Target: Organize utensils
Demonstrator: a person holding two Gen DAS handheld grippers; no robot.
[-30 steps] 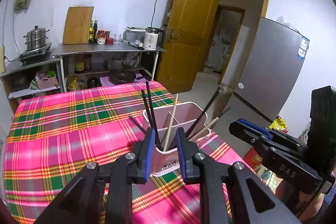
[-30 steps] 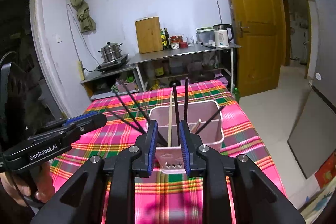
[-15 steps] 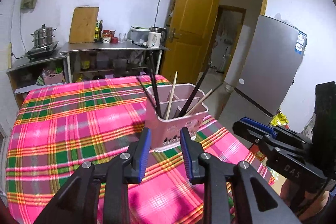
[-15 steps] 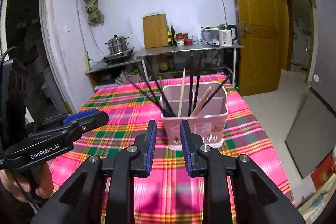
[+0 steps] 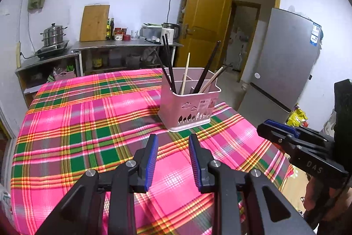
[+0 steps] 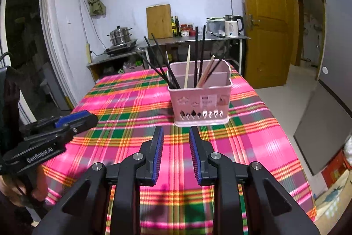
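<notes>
Left gripper [image 5: 172, 142] and right gripper [image 6: 175, 134]: jaws parted, empty. Holder [image 6: 201, 101] with chopsticks [image 6: 199, 52] at frame centre, on cloth [image 6: 123, 116].

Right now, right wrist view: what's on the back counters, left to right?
Steamer pot → cutting board → oil bottles → red jars → kettle.

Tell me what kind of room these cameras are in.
Most likely a home kitchen with a dining table: a stacked steamer pot on a stove, a kettle and cutting board on a steel counter, and a fridge beside the door.
</notes>
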